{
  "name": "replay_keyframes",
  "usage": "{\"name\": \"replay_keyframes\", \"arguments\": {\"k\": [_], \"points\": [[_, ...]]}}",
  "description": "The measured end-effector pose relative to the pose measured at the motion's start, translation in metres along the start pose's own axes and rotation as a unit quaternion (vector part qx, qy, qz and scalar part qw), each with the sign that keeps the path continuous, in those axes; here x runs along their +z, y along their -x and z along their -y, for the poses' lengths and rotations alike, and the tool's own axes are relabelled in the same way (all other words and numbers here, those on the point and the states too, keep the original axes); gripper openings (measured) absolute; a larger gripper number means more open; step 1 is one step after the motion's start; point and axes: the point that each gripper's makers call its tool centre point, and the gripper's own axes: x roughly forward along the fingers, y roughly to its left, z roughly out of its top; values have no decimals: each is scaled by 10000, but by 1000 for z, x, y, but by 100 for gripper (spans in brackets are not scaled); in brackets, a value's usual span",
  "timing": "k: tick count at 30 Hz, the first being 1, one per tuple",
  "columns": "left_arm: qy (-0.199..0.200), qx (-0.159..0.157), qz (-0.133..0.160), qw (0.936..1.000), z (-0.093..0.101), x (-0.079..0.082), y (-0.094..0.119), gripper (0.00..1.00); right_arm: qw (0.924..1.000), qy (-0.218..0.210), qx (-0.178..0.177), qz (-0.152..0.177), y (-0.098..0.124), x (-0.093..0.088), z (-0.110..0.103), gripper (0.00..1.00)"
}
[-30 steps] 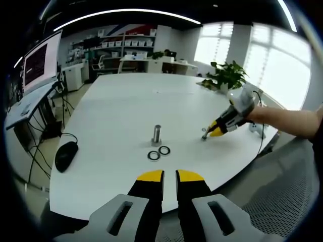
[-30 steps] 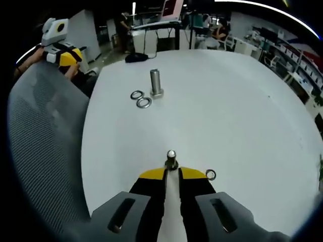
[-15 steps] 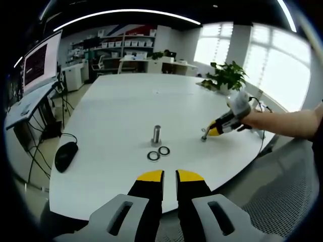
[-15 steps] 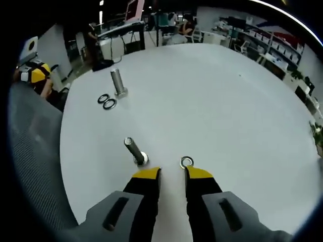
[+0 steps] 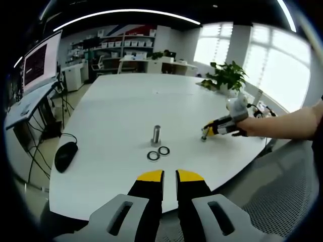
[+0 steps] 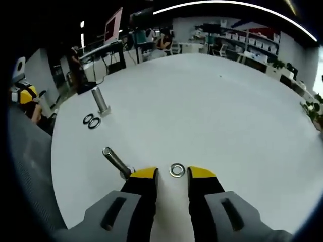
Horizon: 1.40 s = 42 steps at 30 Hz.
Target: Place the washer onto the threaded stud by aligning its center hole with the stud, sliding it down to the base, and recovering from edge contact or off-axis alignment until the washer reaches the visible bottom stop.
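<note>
- A white table [image 6: 212, 101] carries all the parts; a mouse [image 5: 65, 154] sits near its far-left edge in the left gripper view.
- The right gripper [image 6: 171, 175] hovers low over the table, jaws apart and holding nothing, with a bare arm [image 5: 287, 123] reaching in behind it.
- The left gripper [image 5: 170, 176] hangs at the table's near edge, jaws nearly together, empty.
- One stud [image 6: 117, 161] stands just left of the right jaws; a second stud [image 6: 99, 100] stands farther off with two rings [image 6: 91, 121] beside it.
- The washer [image 6: 177, 170] lies flat on the table between the right jaw tips, off the stud.
</note>
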Motion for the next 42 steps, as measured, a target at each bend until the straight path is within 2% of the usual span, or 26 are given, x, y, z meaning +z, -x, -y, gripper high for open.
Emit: {"name": "replay_keyframes", "arguments": {"k": [2,5,14,17,21,26,30,35,37,38,42], "points": [[3,3,-2,10000,0,0,0,7,9999,-157,30,43,-1,1,0,22],[8,9,2,10000,0,0,0,7,9999,-160,13,-42,1,-2,3,15],[5,23,-18,10000,-1,-1,0,7,9997,-166,34,-172,4,-3,3,15],[8,31,-7,10000,-1,0,0,7,9990,-432,67,-79,8,-1,6,15],[25,42,18,10000,-2,0,1,7,9967,-770,126,210,15,16,11,15],[22,43,13,10000,-2,0,0,7,9954,-857,229,354,22,25,10,15],[13,27,3,10000,-1,0,0,7,9924,-967,606,458,26,37,1,15],[16,21,27,10000,-1,1,0,7,9921,-706,918,485,37,50,-11,15],[16,20,36,10000,-1,1,1,7,9840,-1154,1198,632,43,59,-15,15],[14,20,37,10000,-1,1,1,7,9816,-1218,1298,686,45,62,-16,15],[13,20,43,10000,-1,1,0,7,9794,-996,1576,771,54,69,-24,15]]}}
